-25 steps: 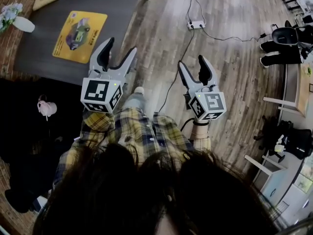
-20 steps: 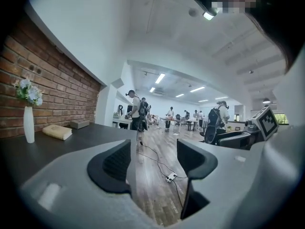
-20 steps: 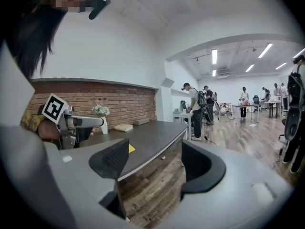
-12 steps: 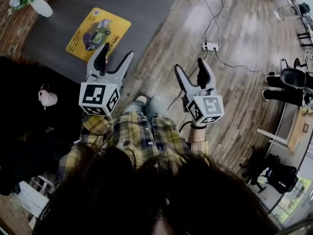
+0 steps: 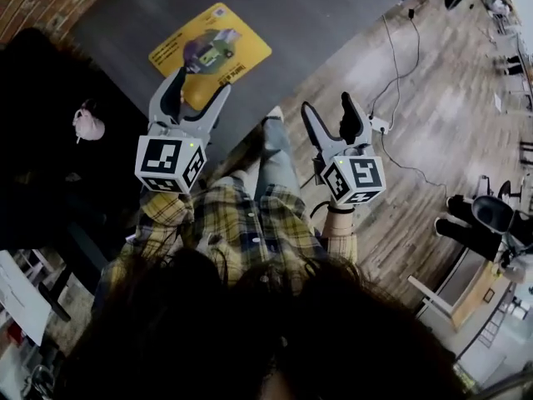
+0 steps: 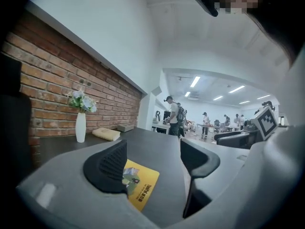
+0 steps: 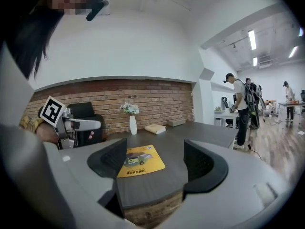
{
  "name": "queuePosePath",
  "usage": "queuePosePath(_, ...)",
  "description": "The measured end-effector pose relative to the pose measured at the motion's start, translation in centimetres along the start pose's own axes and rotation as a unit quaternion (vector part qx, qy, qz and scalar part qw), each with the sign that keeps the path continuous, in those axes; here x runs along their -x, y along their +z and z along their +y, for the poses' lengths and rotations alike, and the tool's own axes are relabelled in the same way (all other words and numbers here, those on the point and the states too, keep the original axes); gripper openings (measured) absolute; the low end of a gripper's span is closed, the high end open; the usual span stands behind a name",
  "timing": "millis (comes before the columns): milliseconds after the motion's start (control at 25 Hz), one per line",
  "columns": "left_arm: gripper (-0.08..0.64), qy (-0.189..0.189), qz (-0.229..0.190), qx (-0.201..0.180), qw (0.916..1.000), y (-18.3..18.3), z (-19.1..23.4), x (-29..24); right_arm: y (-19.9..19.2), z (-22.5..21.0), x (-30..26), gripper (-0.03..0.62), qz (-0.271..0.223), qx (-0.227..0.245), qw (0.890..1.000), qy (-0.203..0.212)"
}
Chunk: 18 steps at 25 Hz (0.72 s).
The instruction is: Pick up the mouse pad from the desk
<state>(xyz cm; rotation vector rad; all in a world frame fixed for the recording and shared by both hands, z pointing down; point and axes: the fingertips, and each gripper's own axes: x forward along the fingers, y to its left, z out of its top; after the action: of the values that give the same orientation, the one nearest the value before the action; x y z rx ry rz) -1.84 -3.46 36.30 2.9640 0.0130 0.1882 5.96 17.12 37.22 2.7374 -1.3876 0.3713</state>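
One yellow mouse pad (image 5: 210, 52) on one dark desk (image 5: 316, 23), plus one white vase (image 7: 133, 124) of flowers and one beige cushion-like item (image 7: 155, 128) on that desk. Two grippers, left gripper (image 5: 202, 80) and right gripper (image 5: 326, 102), jaws of both opening with nothing between them, one marker cube (image 5: 169, 163) each, so two cubes. One black chair (image 7: 83, 111), one small pink object (image 5: 86, 125), at least three people (image 7: 237, 106) standing in the background; farther ones too small to count.

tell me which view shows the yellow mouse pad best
Head view: the mouse pad shows nearly whole from above on the desk. Right gripper view shows it smaller and foreshortened; left gripper view shows only part of it.
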Motion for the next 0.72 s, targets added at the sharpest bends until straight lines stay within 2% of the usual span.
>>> queuePosePath(200, 0.347, 0.060, -0.009, 0.004, 0.9981, 0.3, 2.8, -1.4, 1.0, -0.4, -6.0, 0.353, 0.005, 0.019, 0.997, 0.069)
queuePosePath(320, 0.348, 0.118, -0.014, 0.007, 0.9929, 0.4, 4.5, -2.0, 1.8, -0.3, -10.5, 0.353, 0.008, 0.032, 0.991, 0.133)
queuePosePath(400, 0.347, 0.162, -0.016, 0.012, 0.9866, 0.6, 5.6, -2.2, 2.4, 0.0, -13.6, 0.353, 0.014, 0.040, 0.983, 0.181)
queuePosePath(560, 0.348, 0.223, -0.019, 0.024, 0.9744, 1.3, 7.2, -3.4, 3.5, 0.5, -18.5, 0.353, 0.029, 0.052, 0.967, 0.250)
queuePosePath(720, 0.347, 0.301, -0.030, 0.032, 0.9527, 2.0, 8.7, -4.0, 4.5, 1.4, -23.0, 0.353, 0.040, 0.075, 0.940, 0.331)
